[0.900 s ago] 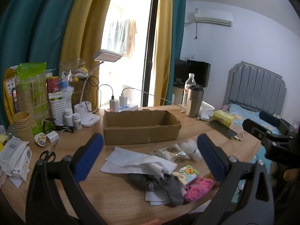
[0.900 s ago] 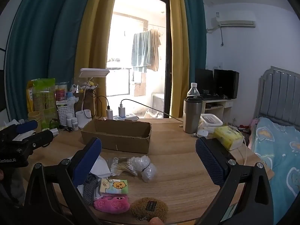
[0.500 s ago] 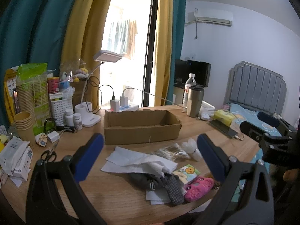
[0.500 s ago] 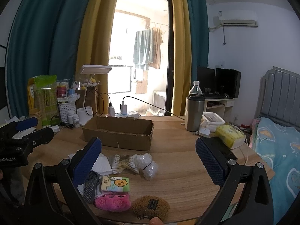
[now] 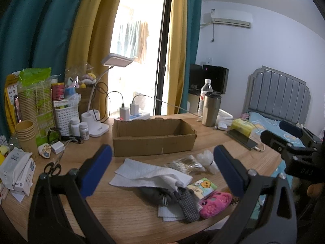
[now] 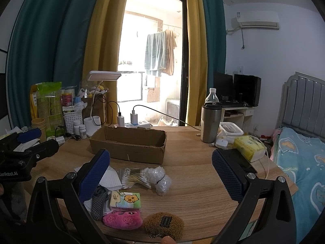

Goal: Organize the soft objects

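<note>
An open cardboard box (image 5: pixel 154 136) (image 6: pixel 130 144) stands mid-table. In front of it lie white paper towels (image 5: pixel 150 175), grey socks (image 5: pixel 172 196), a tissue pack with a duck print (image 5: pixel 202 187) (image 6: pixel 125 200), a pink plush (image 5: pixel 215 204) (image 6: pixel 121 219), a brown fuzzy pouch (image 6: pixel 164 222), a cotton swab bag (image 6: pixel 135 178) and bubble wrap (image 6: pixel 160 180). My left gripper (image 5: pixel 162 168) is open and empty above the towels. My right gripper (image 6: pixel 160 177) is open and empty above the swabs and bubble wrap.
A desk lamp (image 5: pixel 97 122), chargers, pill bottles, paper cups (image 5: pixel 26 136), scissors (image 5: pixel 51 167) and wipes crowd the left side. A steel tumbler (image 6: pixel 210 123), a water bottle, a yellow tissue pack (image 6: pixel 248 148) and a phone sit right. A bed (image 6: pixel 304 162) lies beyond the table's right edge.
Both grippers stay open. The right wrist view has risen and drawn back a little; the left view has barely shifted.
</note>
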Available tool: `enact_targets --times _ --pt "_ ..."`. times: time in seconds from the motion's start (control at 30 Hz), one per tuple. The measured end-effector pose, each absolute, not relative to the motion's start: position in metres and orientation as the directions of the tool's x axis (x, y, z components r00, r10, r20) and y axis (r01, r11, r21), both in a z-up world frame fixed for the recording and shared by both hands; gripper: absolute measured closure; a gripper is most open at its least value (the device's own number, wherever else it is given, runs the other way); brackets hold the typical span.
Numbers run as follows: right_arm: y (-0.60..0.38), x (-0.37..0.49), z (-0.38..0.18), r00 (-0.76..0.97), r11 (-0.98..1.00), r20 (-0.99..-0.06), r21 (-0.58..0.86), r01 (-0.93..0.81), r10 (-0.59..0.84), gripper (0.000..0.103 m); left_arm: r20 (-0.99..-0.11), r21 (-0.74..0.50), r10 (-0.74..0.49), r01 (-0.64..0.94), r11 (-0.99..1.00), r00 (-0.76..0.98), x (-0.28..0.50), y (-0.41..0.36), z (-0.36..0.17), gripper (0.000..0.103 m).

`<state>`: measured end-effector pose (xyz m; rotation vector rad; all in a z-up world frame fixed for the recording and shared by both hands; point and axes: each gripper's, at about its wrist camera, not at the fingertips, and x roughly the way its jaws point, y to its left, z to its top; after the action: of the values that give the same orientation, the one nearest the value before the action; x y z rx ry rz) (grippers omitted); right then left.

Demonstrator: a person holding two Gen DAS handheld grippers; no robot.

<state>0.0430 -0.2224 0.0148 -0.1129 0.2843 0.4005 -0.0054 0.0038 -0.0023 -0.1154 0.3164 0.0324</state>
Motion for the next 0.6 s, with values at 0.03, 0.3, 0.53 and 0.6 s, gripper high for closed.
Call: enact_targets --times 0.03,0.3,0.53,0.6 --pt "-0.2223 0.0429 0.0145 0.882 0.915 -0.295 -0.052 -0.399 0.368 0.001 -0.313 -0.108 0.013 -0.05 0.993 0.95 -0.0053 0.0038 -0.0023 0.002" --pt "-0.2227 0.043 0.0145 0.882 0.915 -0.295 -0.051 -0.4 0.369 0.001 -0.316 -0.109 0.012 -0.049 0.993 0.949 -0.0064 0.0035 -0.0028 0.002" --pt "-0.2228 0.0432 0.0148 0.882 0.915 -0.295 -0.051 -0.4 0.368 0.001 -0.315 -0.108 0.012 -0.049 0.993 0.949 -0.0064 0.0036 -0.0027 0.002" --pt "-0.2229 0.0433 0.0148 0.882 0.915 -0.295 -0.051 -0.4 0.369 0.001 -0.316 -0.109 0.012 -0.049 0.993 0.949 -0.0064 0.0035 -0.0027 0.002"
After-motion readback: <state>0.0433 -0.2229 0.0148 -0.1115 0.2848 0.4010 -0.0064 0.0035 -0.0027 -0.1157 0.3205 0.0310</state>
